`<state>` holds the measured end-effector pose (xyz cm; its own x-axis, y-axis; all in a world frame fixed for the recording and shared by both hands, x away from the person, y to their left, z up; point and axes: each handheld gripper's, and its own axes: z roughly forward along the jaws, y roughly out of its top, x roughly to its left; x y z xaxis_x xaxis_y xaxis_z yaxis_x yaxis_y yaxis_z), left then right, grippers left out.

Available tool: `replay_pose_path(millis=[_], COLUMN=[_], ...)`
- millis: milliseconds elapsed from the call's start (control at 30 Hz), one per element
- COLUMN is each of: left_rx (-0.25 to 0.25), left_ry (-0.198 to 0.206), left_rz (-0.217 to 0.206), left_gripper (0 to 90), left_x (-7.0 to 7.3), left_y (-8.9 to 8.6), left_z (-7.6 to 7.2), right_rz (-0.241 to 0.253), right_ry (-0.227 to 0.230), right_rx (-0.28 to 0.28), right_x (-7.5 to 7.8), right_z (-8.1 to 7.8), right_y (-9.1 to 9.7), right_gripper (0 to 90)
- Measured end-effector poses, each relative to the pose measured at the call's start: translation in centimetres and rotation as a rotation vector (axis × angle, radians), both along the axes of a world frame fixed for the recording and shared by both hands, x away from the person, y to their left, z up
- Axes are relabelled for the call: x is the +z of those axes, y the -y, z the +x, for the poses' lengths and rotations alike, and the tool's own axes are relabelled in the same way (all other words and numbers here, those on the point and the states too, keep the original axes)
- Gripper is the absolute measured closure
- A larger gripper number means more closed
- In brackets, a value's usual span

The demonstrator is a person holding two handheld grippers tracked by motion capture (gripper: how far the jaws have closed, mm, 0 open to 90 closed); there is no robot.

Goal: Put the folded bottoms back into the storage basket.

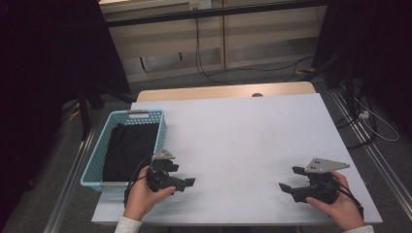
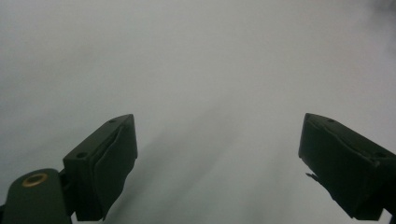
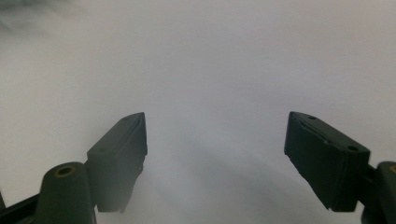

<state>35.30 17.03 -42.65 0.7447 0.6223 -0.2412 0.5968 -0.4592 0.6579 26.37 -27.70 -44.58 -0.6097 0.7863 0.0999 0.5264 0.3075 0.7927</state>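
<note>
At lower frame, our left tool [image 1: 187, 182] and right tool [image 1: 286, 188] rest spread apart, holding nothing; next we reach left for the dark cloth [image 1: 128, 150] in the basket [image 1: 145, 115].

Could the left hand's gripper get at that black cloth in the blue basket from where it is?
Probably yes. The left gripper rests on the white table right beside the blue basket, its jaws open and empty. The basket has no lid, and the black cloth lies uncovered inside, so only the low rim stands between them.
</note>
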Motion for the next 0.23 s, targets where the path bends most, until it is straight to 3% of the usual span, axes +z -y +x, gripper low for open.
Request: replay_pose_path(millis=[233], left_rx=[0.0], left_ry=[-0.003], left_rz=[0.001], left_gripper=[11.6], left_x=[-0.03], left_y=[0.03], left_z=[-0.04], right_rz=[-0.004], right_ry=[-0.003], right_rx=[0.008], right_x=[-0.06], right_z=[0.04], right_y=[-0.15], right_gripper=[21.1])
